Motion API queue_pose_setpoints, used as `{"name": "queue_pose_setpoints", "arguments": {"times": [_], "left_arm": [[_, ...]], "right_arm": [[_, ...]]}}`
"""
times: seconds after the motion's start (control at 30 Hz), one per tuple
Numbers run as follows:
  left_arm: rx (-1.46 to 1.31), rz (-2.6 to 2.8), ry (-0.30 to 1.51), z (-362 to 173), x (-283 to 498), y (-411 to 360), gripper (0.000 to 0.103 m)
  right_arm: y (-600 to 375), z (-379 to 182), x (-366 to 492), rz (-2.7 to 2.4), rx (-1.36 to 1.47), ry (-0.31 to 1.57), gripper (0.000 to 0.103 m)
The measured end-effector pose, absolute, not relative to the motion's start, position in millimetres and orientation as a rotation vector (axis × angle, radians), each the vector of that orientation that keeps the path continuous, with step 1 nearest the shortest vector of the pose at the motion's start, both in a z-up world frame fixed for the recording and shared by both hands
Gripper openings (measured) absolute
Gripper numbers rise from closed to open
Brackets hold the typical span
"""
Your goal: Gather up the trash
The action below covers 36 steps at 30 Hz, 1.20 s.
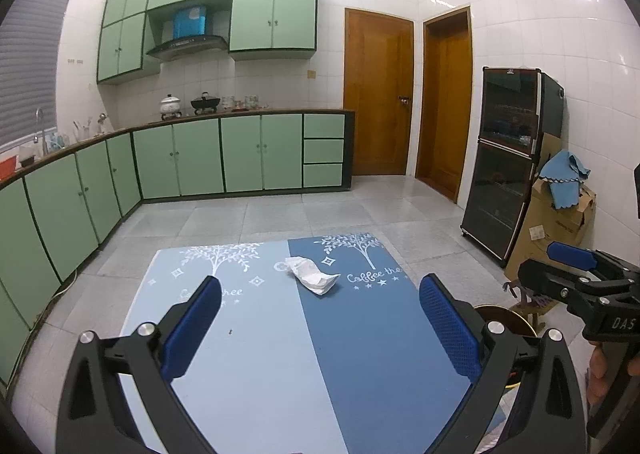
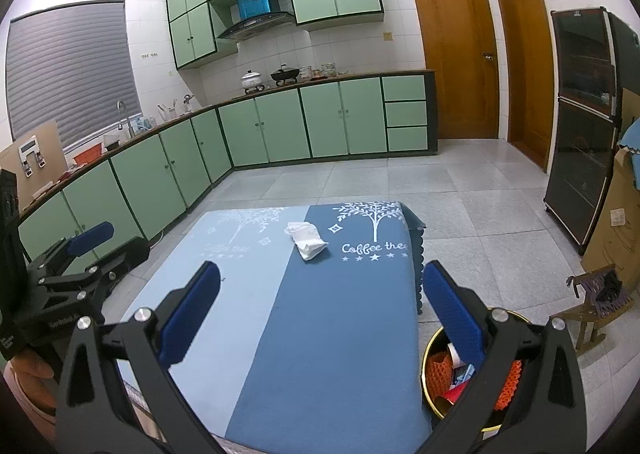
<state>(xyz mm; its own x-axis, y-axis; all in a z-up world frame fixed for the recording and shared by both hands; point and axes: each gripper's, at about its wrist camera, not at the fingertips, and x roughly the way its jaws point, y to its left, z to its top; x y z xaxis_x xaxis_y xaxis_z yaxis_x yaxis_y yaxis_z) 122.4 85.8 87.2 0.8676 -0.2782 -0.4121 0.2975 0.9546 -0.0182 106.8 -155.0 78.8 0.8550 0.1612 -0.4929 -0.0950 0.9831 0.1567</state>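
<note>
Green cupboards and white tiles fill this kitchen, and close to both cameras stands a desk (image 1: 280, 354) with a two-tone blue cloth (image 2: 320, 334) on it, light blue on the left and dark blue on the right. Closest of all, the left claw (image 1: 320, 330) hangs over the near part of the desk with its blue pads wide apart and nothing between them. The right claw (image 2: 320, 318) is over the near part too, also spread wide and holding nothing. Just right of the desk, down on the floor, sits a bin (image 2: 434, 394) with a gold rim, partly hidden behind the right claw, with orange netting and other scraps inside. A little wooden rocking chair (image 2: 596, 302) stands on the floor beyond the bin. Farther along the desk, near its far end and about where the two blues meet, lies a crumpled white paper (image 1: 312, 276), well apart from both claws. Nothing lies on the cloth between the claws and the paper. White tree pictures and the words "Coffee tree" are printed just beside it. Past the desk is bare grey floor (image 1: 320, 209). A tall dark cabinet (image 1: 512, 161) stands by the right wall next to a cardboard box (image 1: 560, 221) with a blue rag on top. At the back are two brown doors (image 2: 456, 53) and pots on the far worktop (image 2: 280, 87).
</note>
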Motion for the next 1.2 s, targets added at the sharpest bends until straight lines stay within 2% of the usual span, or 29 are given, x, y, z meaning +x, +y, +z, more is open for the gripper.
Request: {"name": "queue_pose_setpoints", "arguments": {"times": [1.2], "left_arm": [[0.131, -0.428, 0.648, -8, 134, 8, 0.097]], "right_arm": [[-222, -21, 74, -0.040, 0.258, 0.698, 0.098]]}}
